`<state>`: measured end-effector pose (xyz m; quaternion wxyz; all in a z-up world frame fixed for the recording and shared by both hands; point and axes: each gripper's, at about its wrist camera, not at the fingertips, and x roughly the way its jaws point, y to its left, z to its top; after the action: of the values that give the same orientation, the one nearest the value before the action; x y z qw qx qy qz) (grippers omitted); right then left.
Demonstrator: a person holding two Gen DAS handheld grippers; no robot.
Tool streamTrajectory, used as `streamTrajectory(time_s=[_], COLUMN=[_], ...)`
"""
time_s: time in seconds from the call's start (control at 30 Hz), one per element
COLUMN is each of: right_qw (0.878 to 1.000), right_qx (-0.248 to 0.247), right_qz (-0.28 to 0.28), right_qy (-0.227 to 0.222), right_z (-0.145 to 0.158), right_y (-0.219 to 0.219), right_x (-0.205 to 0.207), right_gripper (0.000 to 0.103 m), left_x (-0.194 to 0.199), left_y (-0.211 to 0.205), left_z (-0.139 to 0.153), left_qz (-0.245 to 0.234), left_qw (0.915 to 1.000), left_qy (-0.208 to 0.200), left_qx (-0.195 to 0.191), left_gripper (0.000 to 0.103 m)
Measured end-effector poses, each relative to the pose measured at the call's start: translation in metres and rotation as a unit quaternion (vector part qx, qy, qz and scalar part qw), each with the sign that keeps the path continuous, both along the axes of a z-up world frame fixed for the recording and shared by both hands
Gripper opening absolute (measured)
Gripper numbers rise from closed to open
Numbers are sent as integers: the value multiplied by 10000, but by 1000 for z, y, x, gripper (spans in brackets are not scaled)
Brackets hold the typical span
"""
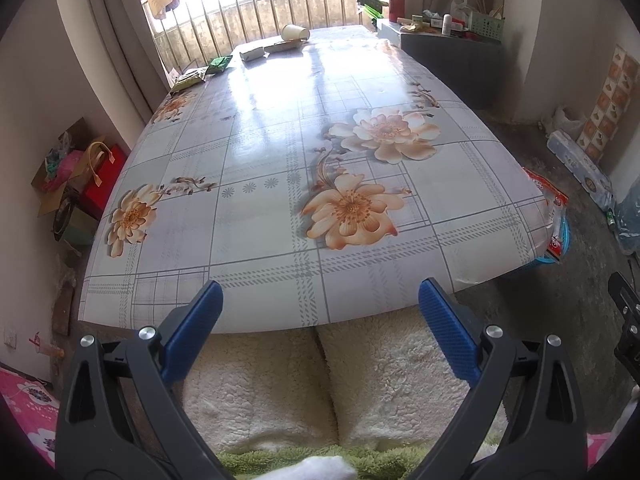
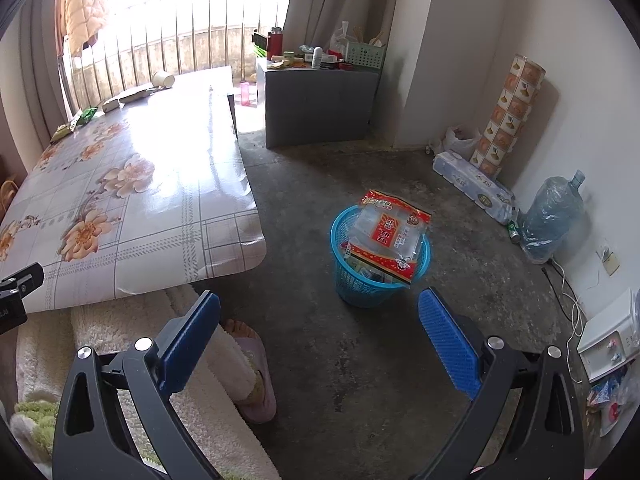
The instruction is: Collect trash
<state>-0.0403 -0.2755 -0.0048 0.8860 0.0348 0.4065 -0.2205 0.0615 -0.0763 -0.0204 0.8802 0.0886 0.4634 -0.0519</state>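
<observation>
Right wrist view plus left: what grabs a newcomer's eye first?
In the right wrist view, the blue trash basket on the concrete floor beside the table, with a big red-and-clear plastic bag sticking out of its top. Next, the glossy floral tablecloth, mostly bare, with leftover litter at its far end by the window: a tipped paper cup and green wrappers. Both hand-held grippers, left and right, are open and hold nothing.

Floral-clothed table: at far left edge, green packets, white wrapped block, tipped paper cup on flat tray. Concrete floor right: blue basket.
</observation>
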Motion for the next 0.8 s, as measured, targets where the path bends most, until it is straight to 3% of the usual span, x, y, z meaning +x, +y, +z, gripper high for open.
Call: streamTrajectory(time_s=[0.8], right_qw=[10000], right_qx=[3], right_qz=[19], right_qy=[61], right_z=[-4], right_y=[-1], right_x=[3], right_gripper=[97], left_x=[-2], left_y=[-6], left_z=[-7], left_qz=[-160], left_qw=[9997], left_qy=[163], left_qx=[-54], left_gripper=[94])
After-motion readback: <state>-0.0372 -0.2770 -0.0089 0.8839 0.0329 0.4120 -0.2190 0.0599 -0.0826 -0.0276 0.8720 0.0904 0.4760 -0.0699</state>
